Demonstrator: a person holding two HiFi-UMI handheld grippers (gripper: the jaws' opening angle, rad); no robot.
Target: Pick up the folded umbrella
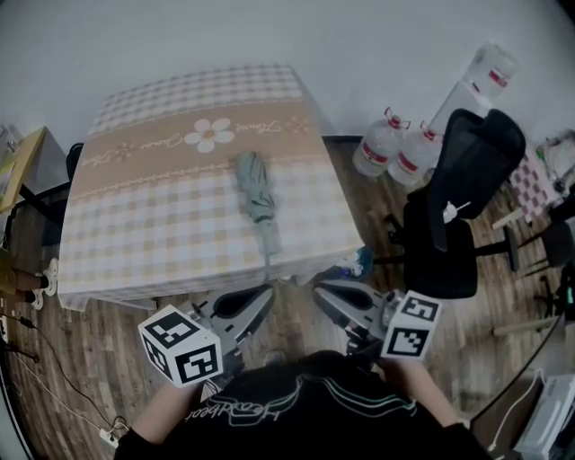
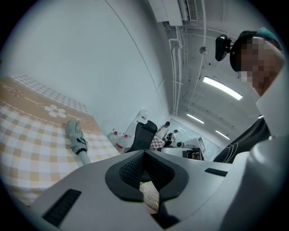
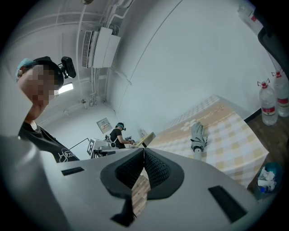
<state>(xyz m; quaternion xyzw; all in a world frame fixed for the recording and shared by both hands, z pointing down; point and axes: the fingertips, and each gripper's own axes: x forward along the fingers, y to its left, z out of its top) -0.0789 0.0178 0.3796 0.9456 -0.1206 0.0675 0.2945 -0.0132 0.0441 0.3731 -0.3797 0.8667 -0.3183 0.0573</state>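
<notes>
Logged the folded umbrella (image 1: 256,202), grey-green, lying lengthwise near the middle of a table (image 1: 135,234) covered in beige-and-white check with a daisy print, handle end toward the near edge. Observed left gripper (image 1: 262,298) and right gripper (image 1: 322,295) both clenched tight on nothing, side by side just off that near edge, apart from the umbrella. Noted wood-plank floor (image 1: 81,359), plain white wall (image 1: 269,27) behind, water bottles (image 1: 395,148) and a black office chair (image 1: 458,207) to the table's right.

Approach room over the tablecloth (image 1: 135,243).
Cloth lies open on either side of the folded umbrella (image 1: 255,193); office chair (image 1: 449,238) and water bottles (image 1: 377,148) crowd the right.
</notes>
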